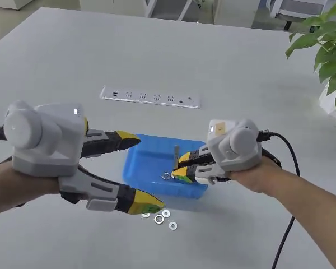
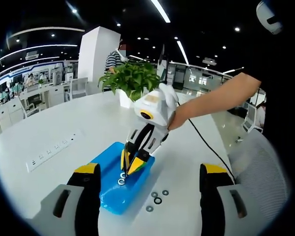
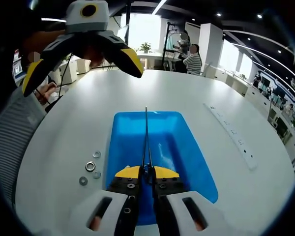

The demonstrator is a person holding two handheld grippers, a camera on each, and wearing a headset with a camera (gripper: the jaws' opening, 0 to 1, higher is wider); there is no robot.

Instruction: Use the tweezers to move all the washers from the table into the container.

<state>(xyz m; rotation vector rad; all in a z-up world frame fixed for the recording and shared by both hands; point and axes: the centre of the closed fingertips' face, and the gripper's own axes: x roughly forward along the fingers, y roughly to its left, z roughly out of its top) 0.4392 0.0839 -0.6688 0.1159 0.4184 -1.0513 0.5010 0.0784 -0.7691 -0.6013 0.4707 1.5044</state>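
My right gripper is shut on thin metal tweezers, which point down into the blue container. A washer lies in the container by the tweezer tips; I cannot tell whether they pinch it. Several washers lie on the table just in front of the container, also seen as washers and washers. My left gripper hangs open at the container's left end, one jaw over its far corner and one beside the loose washers.
A white power strip lies beyond the container. A potted plant stands at the table's far right edge. The right gripper's black cable trails toward me. Office desks and people are in the background.
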